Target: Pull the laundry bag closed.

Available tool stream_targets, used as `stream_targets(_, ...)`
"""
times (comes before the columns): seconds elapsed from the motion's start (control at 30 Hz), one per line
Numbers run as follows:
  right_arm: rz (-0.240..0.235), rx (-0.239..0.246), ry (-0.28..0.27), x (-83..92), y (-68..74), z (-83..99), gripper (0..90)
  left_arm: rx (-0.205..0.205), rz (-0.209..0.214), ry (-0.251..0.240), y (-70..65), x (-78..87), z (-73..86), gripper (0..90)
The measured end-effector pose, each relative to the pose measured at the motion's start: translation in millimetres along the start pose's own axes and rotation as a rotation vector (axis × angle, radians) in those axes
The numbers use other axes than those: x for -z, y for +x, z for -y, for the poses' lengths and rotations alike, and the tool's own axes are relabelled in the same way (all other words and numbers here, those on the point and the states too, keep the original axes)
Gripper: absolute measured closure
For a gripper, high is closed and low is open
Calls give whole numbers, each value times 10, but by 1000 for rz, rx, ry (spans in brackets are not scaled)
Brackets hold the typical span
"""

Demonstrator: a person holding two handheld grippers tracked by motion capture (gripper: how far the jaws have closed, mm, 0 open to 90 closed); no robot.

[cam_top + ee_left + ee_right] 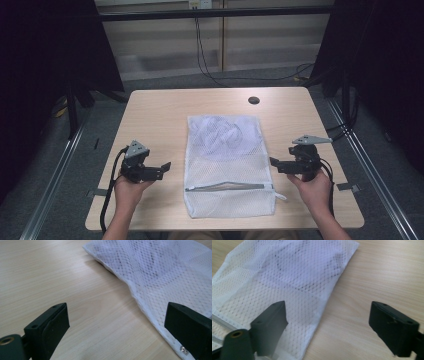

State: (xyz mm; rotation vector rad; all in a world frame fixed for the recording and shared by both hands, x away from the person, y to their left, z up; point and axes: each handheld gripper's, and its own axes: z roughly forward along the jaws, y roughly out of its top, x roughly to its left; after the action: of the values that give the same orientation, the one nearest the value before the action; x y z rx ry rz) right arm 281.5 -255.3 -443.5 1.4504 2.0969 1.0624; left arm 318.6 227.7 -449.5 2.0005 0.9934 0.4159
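Pale wood table [150, 115] carries everything. On it, the left hand-held gripper [161, 169] rests with its jaws spread apart and nothing between them, just beside the left edge of a white mesh laundry bag [227, 160]. The right hand-held gripper [276, 164] mirrors it at the bag's right edge, jaws likewise wide. Lying flat at the table's middle, the bag has its zipper [225, 187] near the person and bunched white fabric [222, 135] inside its far half.

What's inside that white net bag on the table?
Through the mesh bag a bunched whitish bundle shows in its far half, maybe cloth. The netting blurs it, so what it is stays unclear. The near half by the zipper looks flat.
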Motion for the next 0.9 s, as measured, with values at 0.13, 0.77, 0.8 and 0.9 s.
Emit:
stream_targets(0.13, -6, 6, 2, -16, 83, -43, 126, -1, 17, 10, -17, 17, -23, 49)
stream_targets(0.77, -127, 81, 82, -202, 536, -162, 109, -28, 34, 44, -34, 46, -3, 47)
stream_targets(0.8, -131, 79, 85, -213, 563, -169, 106, -30, 36, 45, -34, 45, -2, 47)
stream_targets(0.9, -164, 75, 106, -264, 623, -194, 105, -28, 35, 44, -35, 50, -2, 47)
